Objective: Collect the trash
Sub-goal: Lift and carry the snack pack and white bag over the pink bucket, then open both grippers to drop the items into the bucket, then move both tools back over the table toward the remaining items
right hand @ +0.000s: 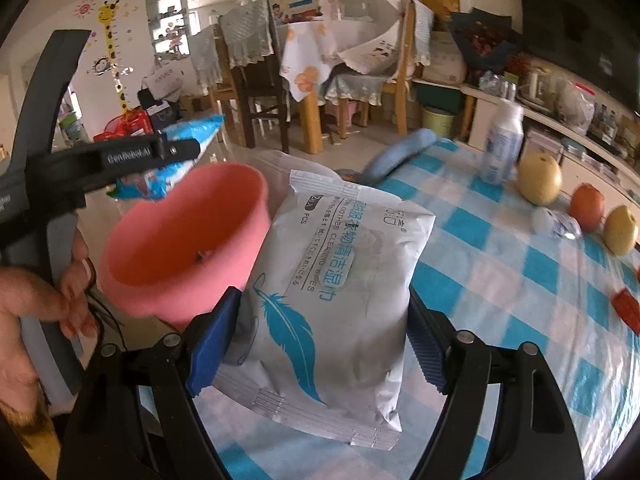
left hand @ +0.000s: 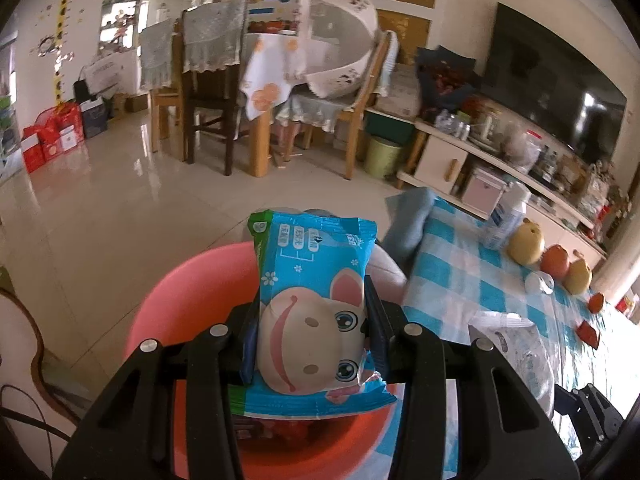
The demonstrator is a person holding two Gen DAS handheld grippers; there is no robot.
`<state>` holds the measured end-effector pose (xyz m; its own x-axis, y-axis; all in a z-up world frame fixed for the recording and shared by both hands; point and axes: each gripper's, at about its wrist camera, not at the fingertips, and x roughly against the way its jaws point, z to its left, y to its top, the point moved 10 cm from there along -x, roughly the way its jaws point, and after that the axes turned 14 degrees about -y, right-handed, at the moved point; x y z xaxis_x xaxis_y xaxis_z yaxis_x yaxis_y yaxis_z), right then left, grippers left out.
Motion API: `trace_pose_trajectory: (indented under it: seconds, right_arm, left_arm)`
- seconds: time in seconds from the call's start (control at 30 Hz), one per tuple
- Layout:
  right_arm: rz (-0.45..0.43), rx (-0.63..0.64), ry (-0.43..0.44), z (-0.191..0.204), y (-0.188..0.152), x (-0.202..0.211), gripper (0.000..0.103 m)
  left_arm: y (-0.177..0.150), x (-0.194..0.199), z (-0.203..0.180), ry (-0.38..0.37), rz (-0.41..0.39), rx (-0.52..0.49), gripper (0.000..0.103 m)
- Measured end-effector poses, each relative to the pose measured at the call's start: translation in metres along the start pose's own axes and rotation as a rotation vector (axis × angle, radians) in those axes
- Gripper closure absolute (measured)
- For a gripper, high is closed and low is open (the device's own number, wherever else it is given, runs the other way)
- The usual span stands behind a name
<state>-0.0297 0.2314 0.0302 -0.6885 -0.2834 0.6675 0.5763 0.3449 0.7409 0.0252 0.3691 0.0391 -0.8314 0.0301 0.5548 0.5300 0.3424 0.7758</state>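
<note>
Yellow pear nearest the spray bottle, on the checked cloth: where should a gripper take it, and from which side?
Take the pear across its widest middle, coming from above. It stands upright and round, so side pads should seat there. The spray bottle stands close on one side and the orange fruit on the other, so a level approach looks crowded.

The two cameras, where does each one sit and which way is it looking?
Left wrist: sits on the left gripper, looking down past its blue cartoon wipes packet into the pink plastic bin.
Right wrist: sits on the right gripper, holding a white feather-print wipes pack; a hand shows.
Both see the bin and checked tablecloth.
</note>
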Motion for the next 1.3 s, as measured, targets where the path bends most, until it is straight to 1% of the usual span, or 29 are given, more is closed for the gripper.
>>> trace_pose_trajectory:
  seconds: [0.07, 0.17, 0.33, 0.5, 0.57, 0.63, 0.67, 0.7, 0.83, 1.03, 1.3]
  right_arm:
    - [-0.005, 0.027, 0.009, 0.015, 0.008, -0.002, 0.024]
    - [-0.012, 0.069, 0.019, 0.04, 0.019, -0.008, 0.024]
    - [-0.011, 0.128, 0.035, 0.077, 0.034, -0.023, 0.024]
    - [-0.008, 0.207, 0.025, 0.104, 0.038, -0.042, 0.024]
    - [-0.008, 0.235, 0.032, 0.115, 0.038, -0.049, 0.023]
    - [-0.006, 0.247, 0.059, 0.123, 0.036, -0.052, 0.023]
    - [-0.01, 0.248, 0.048, 0.124, 0.036, -0.053, 0.018]
    - [-0.015, 0.246, 0.037, 0.124, 0.035, -0.053, 0.013]
    - [-0.014, 0.222, 0.018, 0.114, 0.031, -0.052, 0.013]
    - [-0.019, 0.173, -0.031, 0.079, 0.022, -0.041, 0.013]
    - [0.003, 0.12, -0.092, 0.03, 0.003, -0.031, 0.013]
  left_arm:
    - [0.003, 0.001, 0.011, 0.005, -0.004, 0.023, 0.058]
    - [0.004, 0.004, 0.026, 0.034, -0.006, 0.036, 0.058]
    - [0.006, 0.005, 0.046, 0.051, -0.005, 0.075, 0.058]
    - [0.005, 0.004, 0.066, 0.074, 0.004, 0.106, 0.058]
    - [0.004, 0.005, 0.072, 0.103, 0.009, 0.103, 0.054]
    - [0.006, 0.006, 0.075, 0.127, 0.005, 0.098, 0.038]
    - [0.007, 0.007, 0.077, 0.139, 0.0, 0.096, 0.035]
    - [0.008, 0.008, 0.079, 0.149, -0.002, 0.096, 0.03]
    - [0.007, 0.006, 0.078, 0.155, 0.007, 0.092, 0.022]
    - [0.008, 0.003, 0.067, 0.155, 0.016, 0.069, 0.017]
    - [0.006, -0.003, 0.04, 0.146, 0.029, 0.01, 0.016]
